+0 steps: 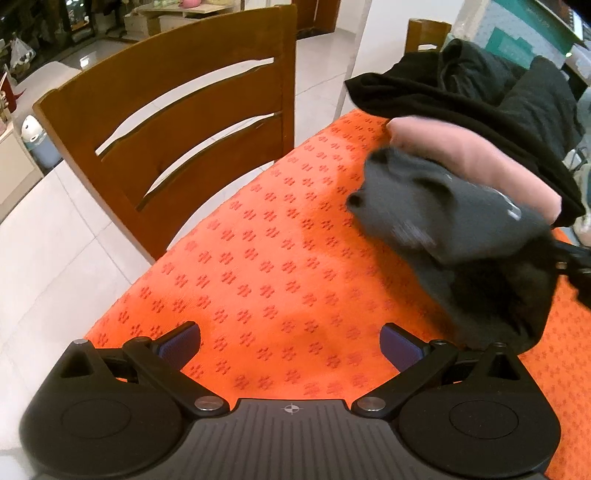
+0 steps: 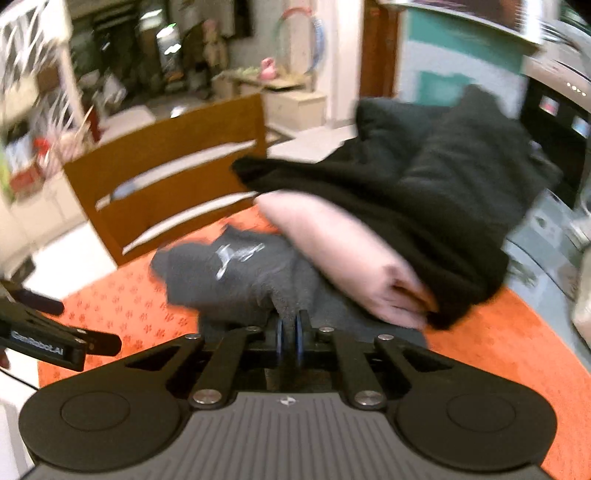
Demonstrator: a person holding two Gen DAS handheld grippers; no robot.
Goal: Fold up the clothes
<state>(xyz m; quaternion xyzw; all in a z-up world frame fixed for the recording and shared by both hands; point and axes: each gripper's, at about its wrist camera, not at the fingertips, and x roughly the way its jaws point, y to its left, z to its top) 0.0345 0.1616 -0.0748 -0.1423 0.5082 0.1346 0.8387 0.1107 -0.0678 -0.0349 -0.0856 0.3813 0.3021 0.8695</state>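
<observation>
A dark grey garment (image 2: pixel 236 273) with a white logo lies folded on the orange tablecloth (image 1: pixel 266 258). My right gripper (image 2: pixel 290 332) is shut on its near edge and lifts it. The garment shows blurred at the right of the left wrist view (image 1: pixel 443 236). Behind it lies a pile with a pink garment (image 2: pixel 340 251) under black clothes (image 2: pixel 424 177); the pile also shows in the left wrist view (image 1: pixel 480 110). My left gripper (image 1: pixel 290 347) is open and empty over bare cloth, left of the grey garment. It appears at the left edge of the right wrist view (image 2: pixel 55 339).
A brown wooden chair (image 1: pixel 177 122) stands at the table's far edge, with white tiled floor (image 1: pixel 48 240) beyond. A second chair post (image 1: pixel 424 33) rises behind the clothes pile. Shelves and clutter fill the room behind.
</observation>
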